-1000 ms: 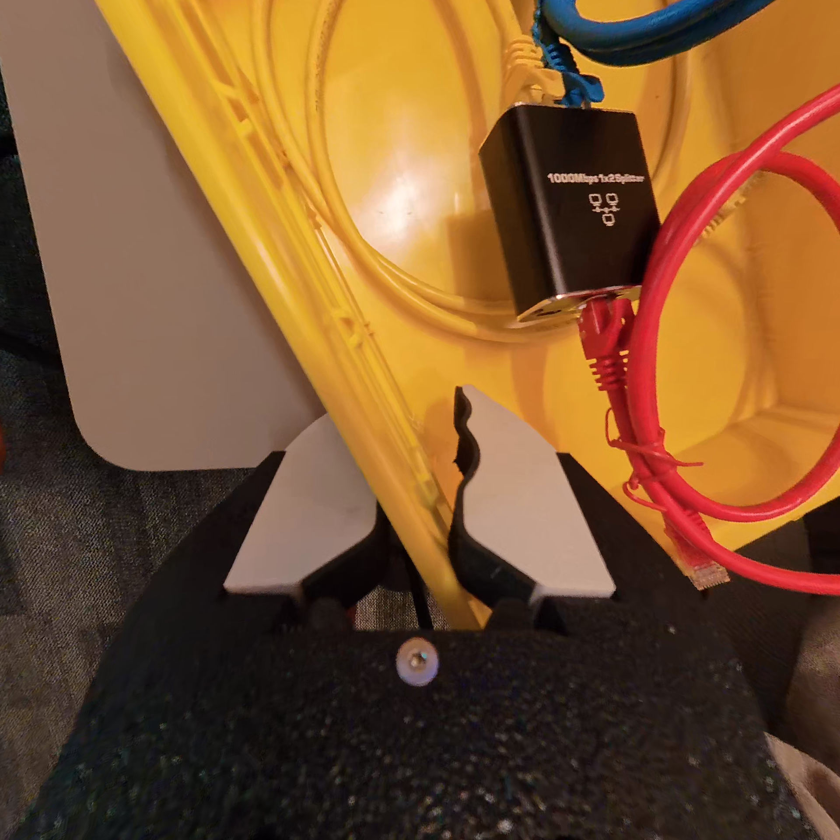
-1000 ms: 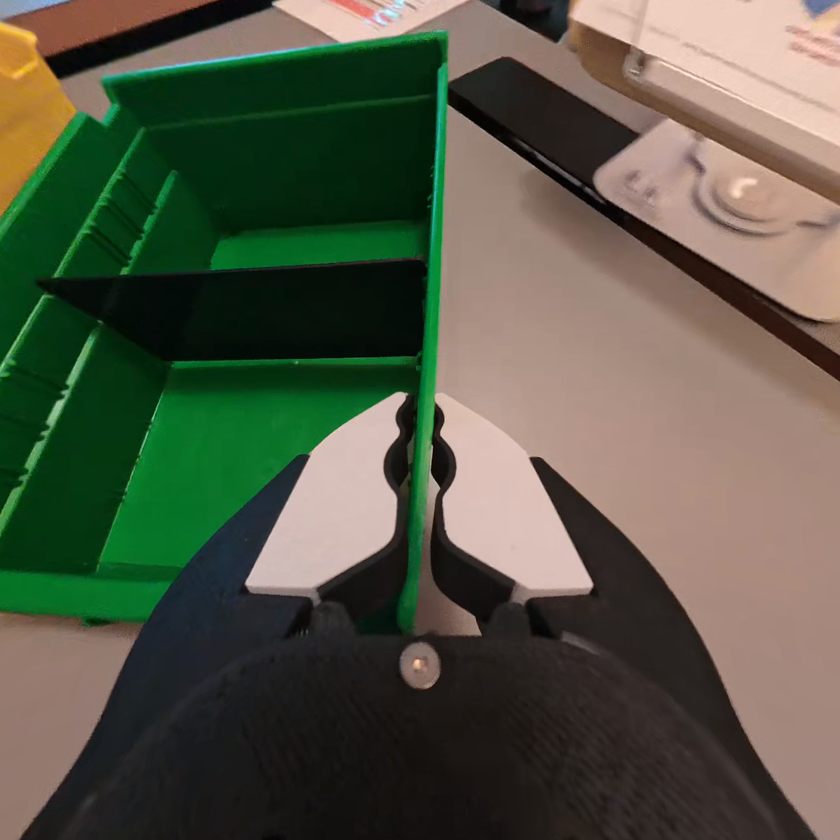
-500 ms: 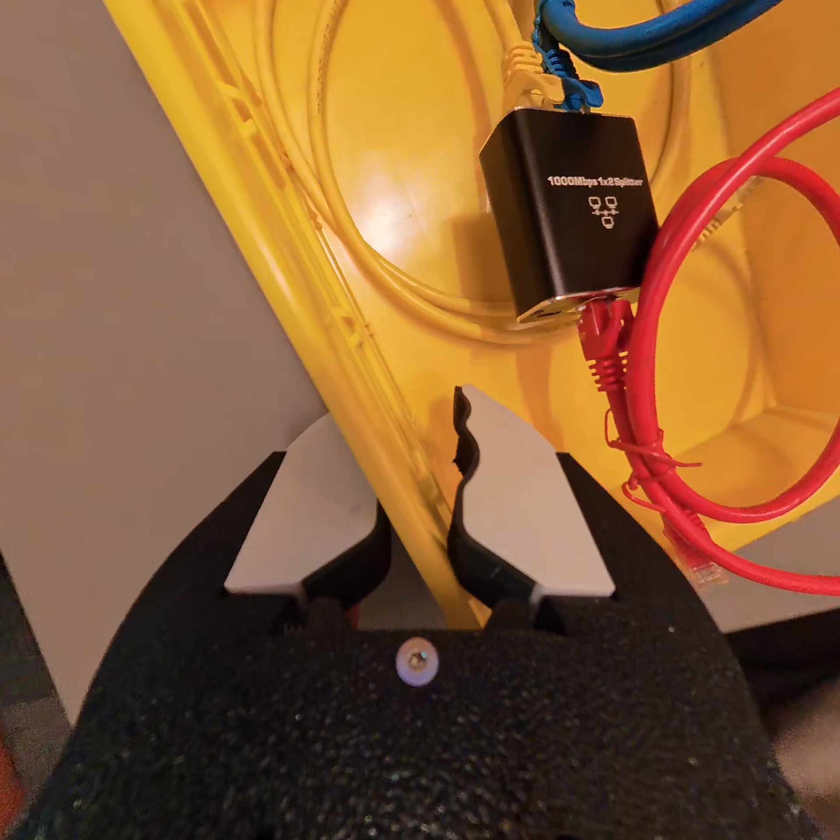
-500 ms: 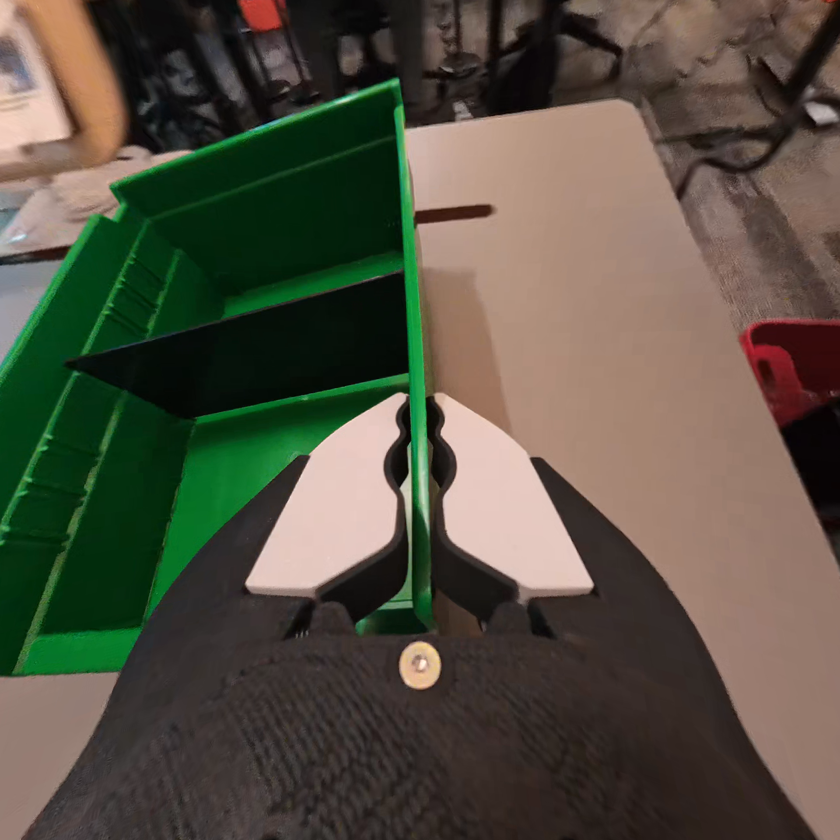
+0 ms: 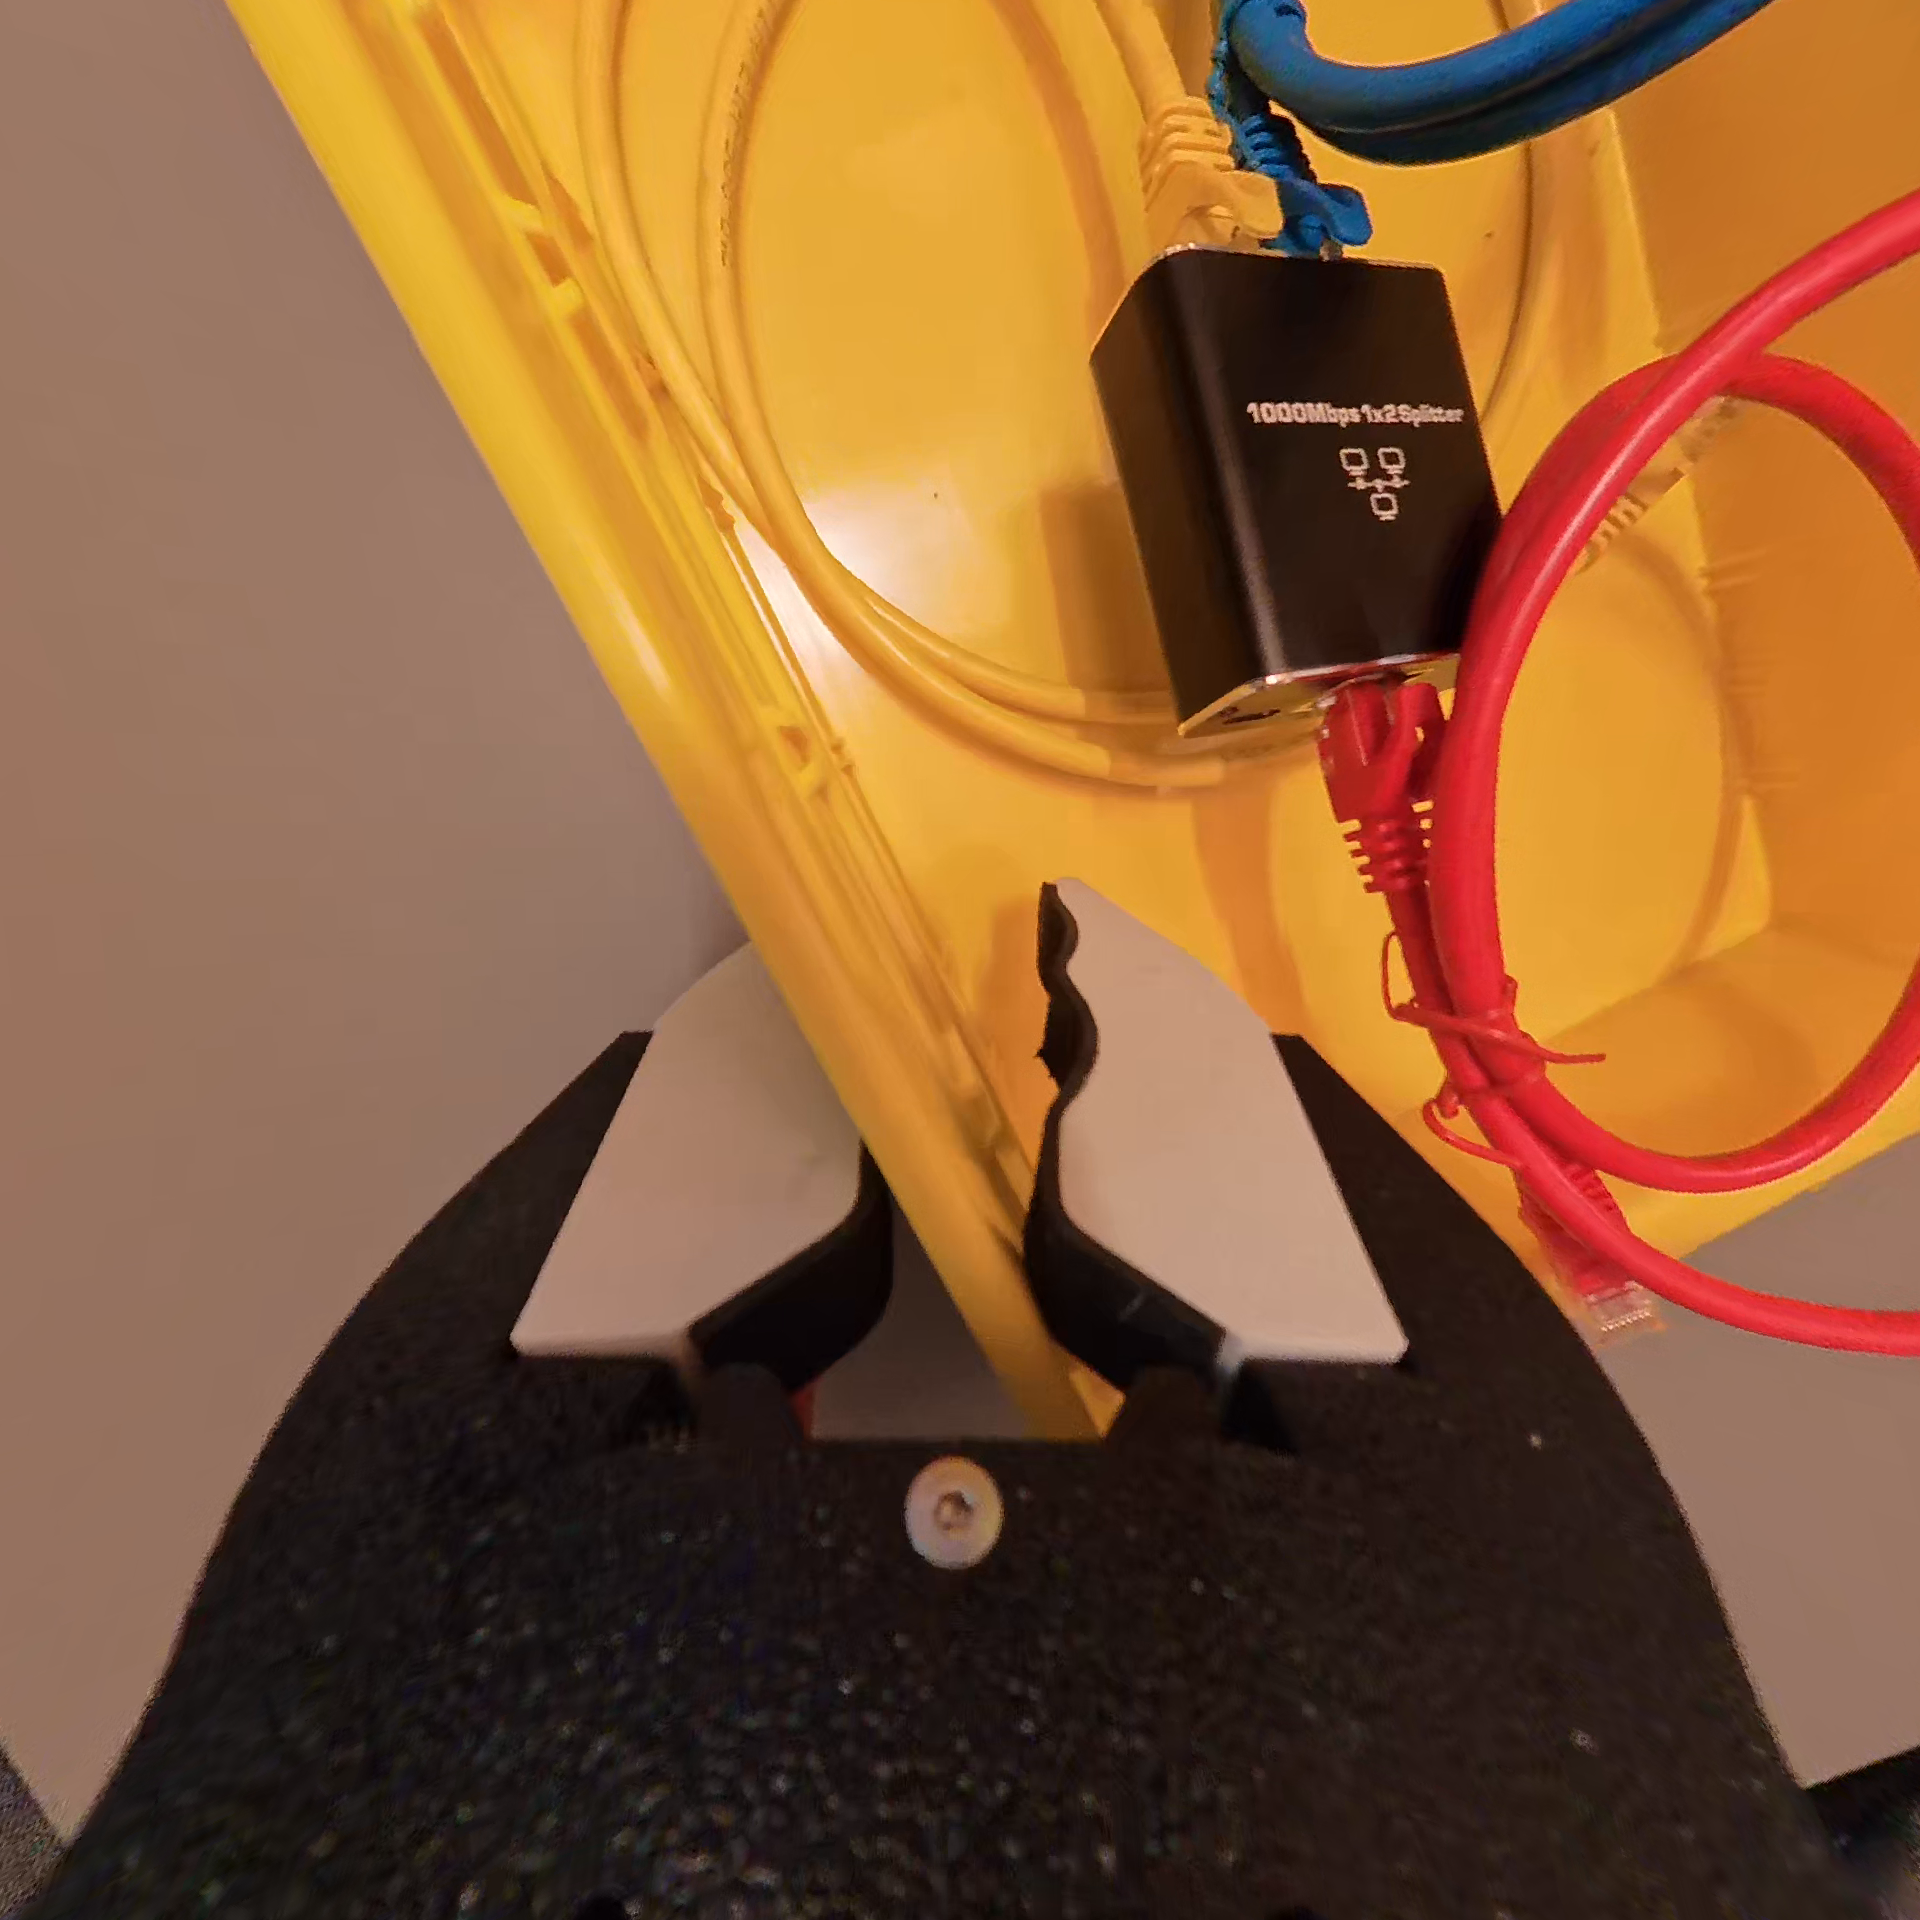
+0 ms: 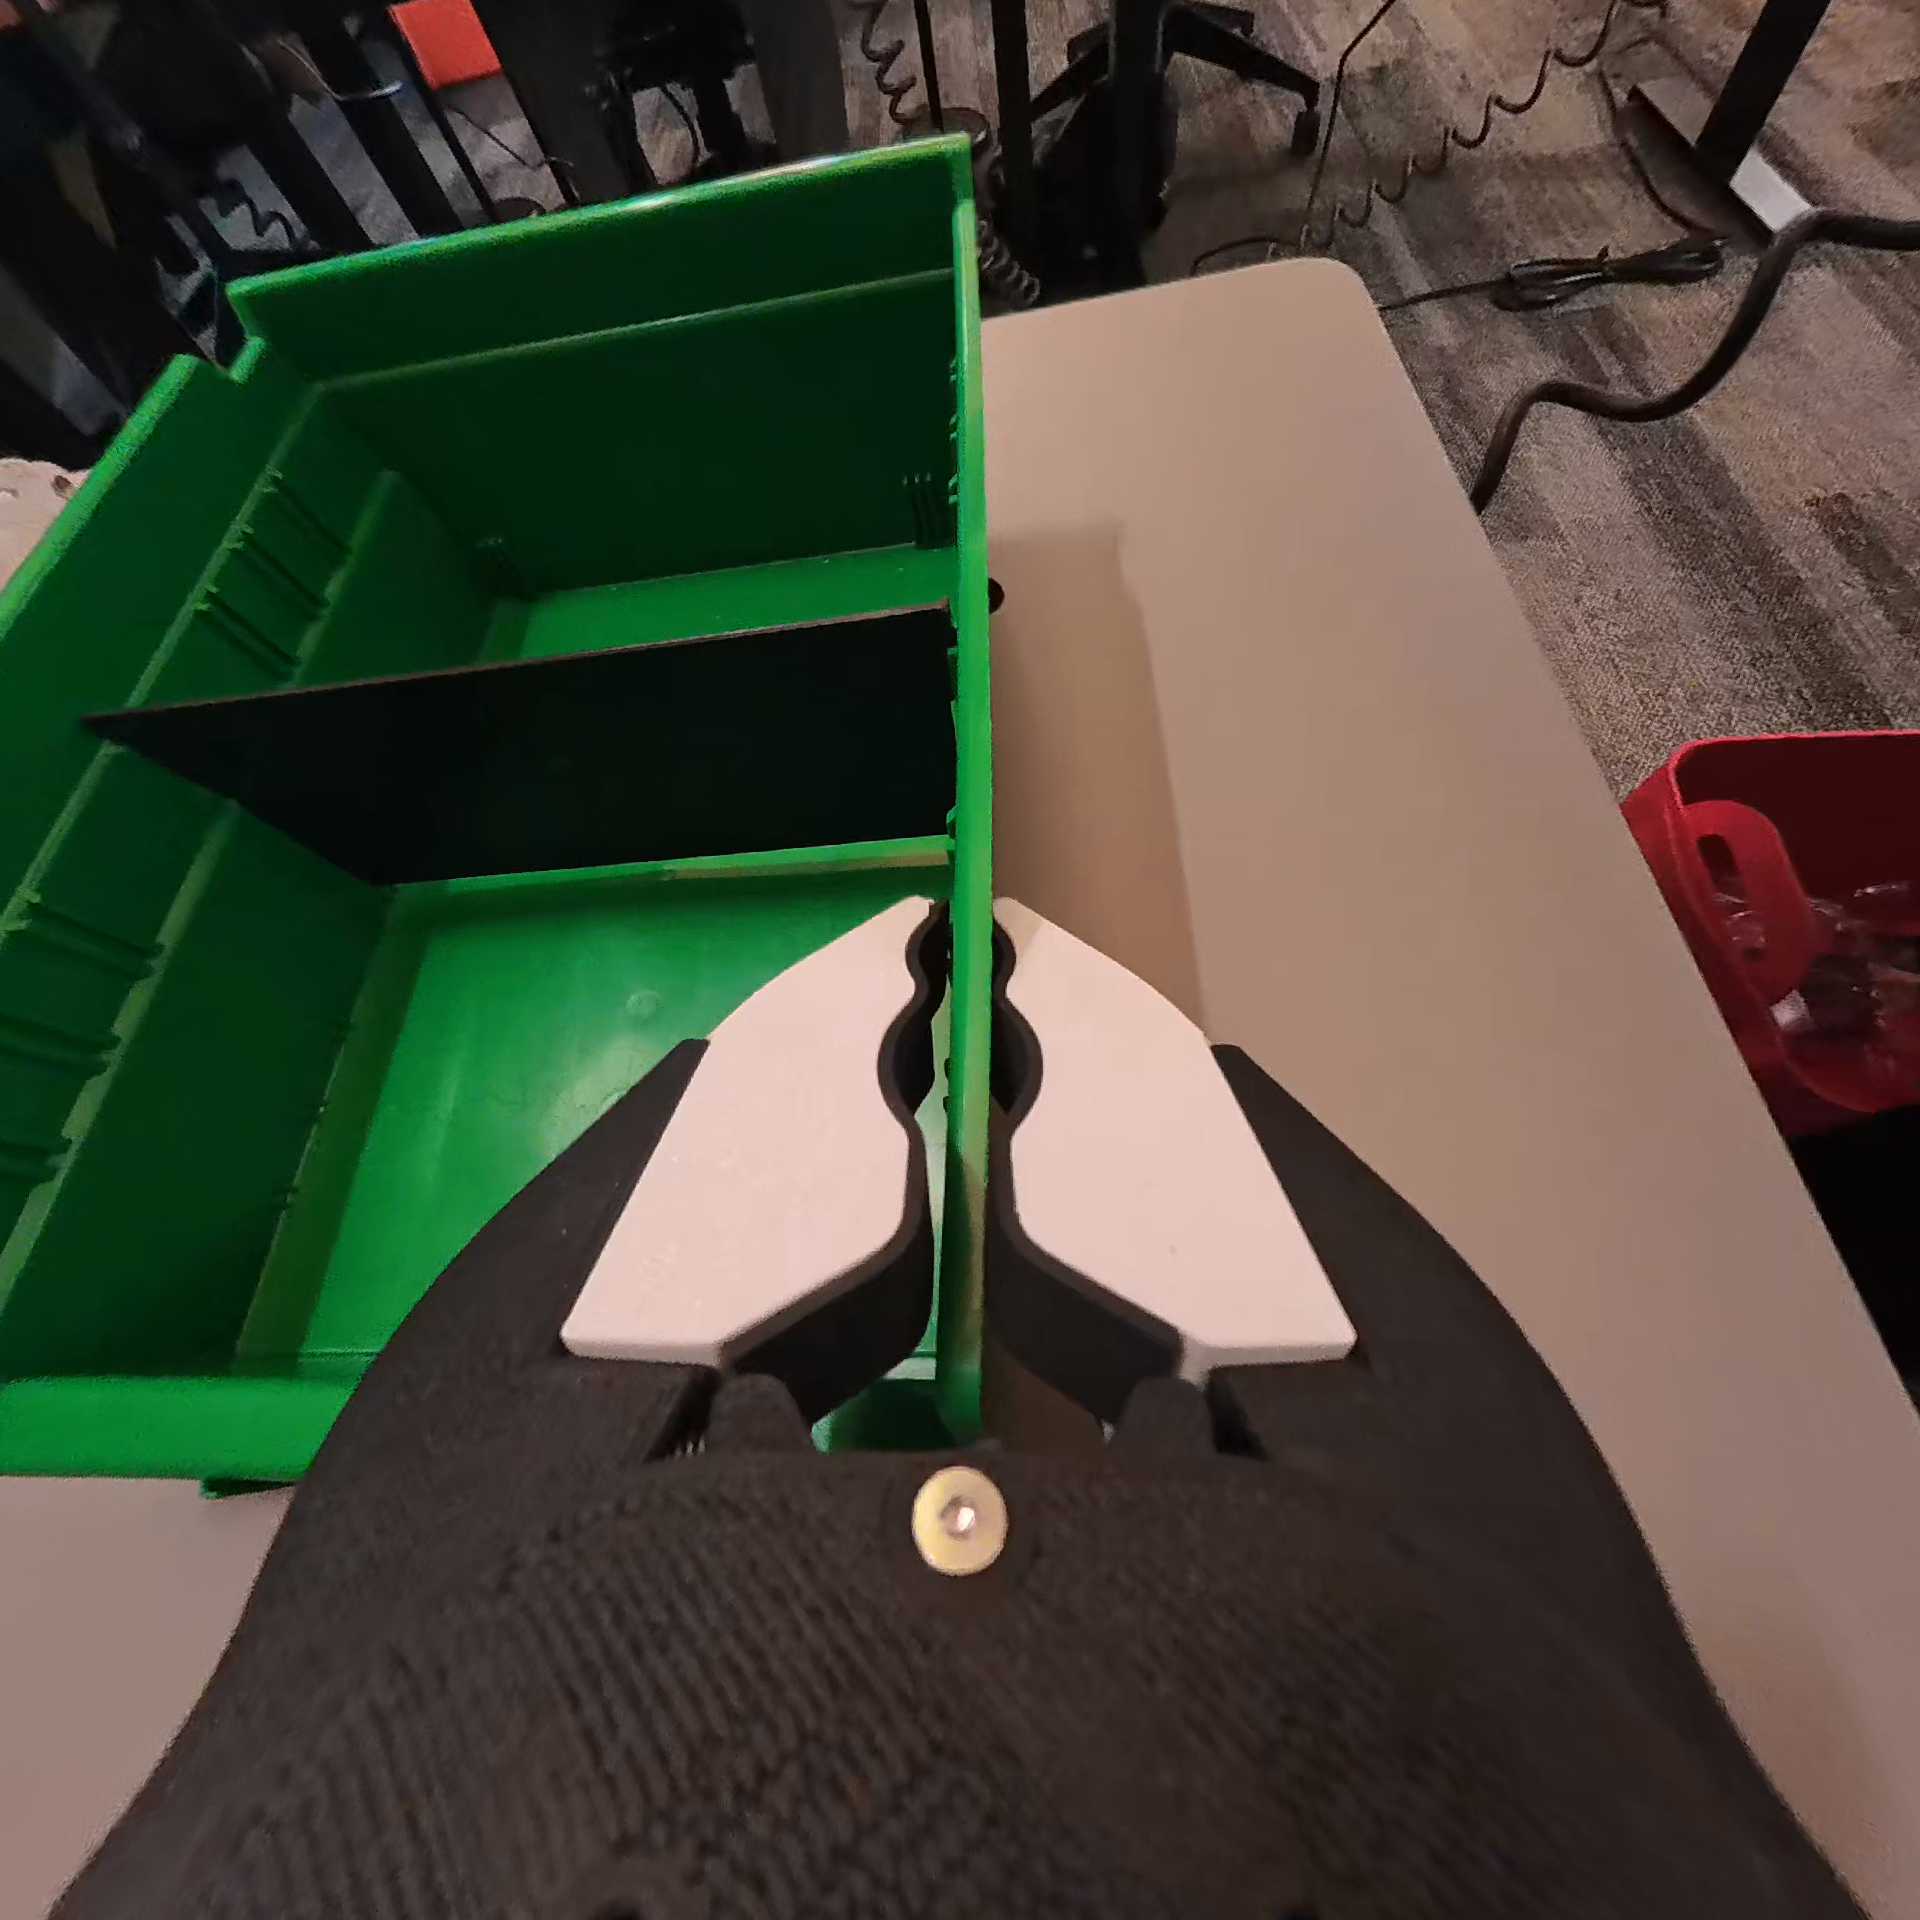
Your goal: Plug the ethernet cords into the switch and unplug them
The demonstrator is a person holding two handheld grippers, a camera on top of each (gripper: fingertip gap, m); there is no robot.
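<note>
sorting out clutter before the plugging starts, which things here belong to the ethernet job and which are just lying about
Part of the job:
- black switch
- red cord, plugged into its near end
- blue cord and yellow cord, at its far end
- yellow bin holding them, its wall in the left claw

Lying about:
- green bin, its wall pinched by the right claw
- red basket
- floor cables

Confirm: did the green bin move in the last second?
Yes. Gripped by the right claw, the green bin swung rightward over the table, whose rounded far corner now shows beyond it.
</note>
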